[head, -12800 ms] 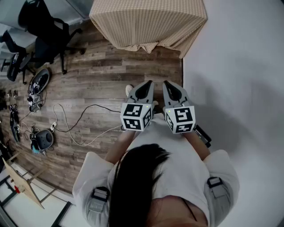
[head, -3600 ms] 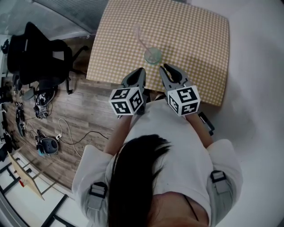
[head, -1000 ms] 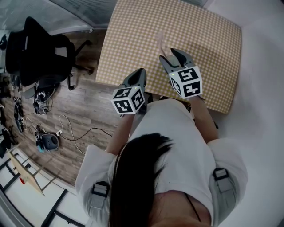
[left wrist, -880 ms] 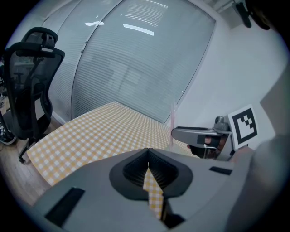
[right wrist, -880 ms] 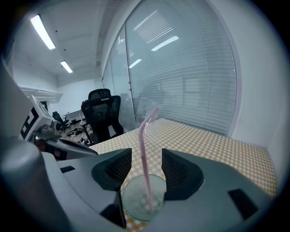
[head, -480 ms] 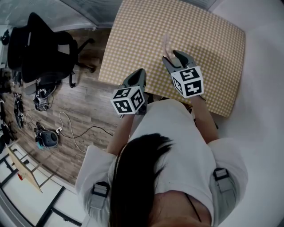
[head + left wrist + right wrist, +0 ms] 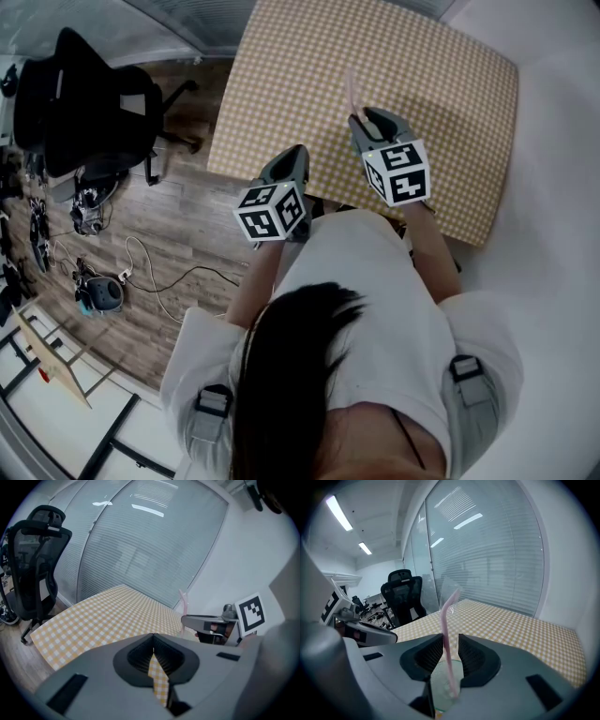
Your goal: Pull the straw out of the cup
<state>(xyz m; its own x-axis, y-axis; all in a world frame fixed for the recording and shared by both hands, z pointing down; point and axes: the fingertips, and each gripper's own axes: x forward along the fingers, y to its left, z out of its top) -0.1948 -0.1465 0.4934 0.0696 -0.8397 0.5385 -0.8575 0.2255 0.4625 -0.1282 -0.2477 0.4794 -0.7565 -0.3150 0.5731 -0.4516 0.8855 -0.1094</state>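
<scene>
Straw [image 7: 445, 630] in cup [image 7: 438, 686] on table [image 7: 525, 630]

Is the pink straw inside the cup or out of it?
Inside. The right gripper view shows the pink straw standing in the clear cup, its bottom end down inside.

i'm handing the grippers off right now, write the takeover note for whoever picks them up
Left gripper: jaws together, empty, at the near edge of the checked table, apart from the cup.
Right gripper: jaws have just been closing round the pink straw, which stands between them just above the cup. A gap shows on one side, so it is not gripped yet.
Cup: upright on the table, straw in it.
Done: approach to the straw.
Left: finish the grip, lift the straw clear.
</scene>
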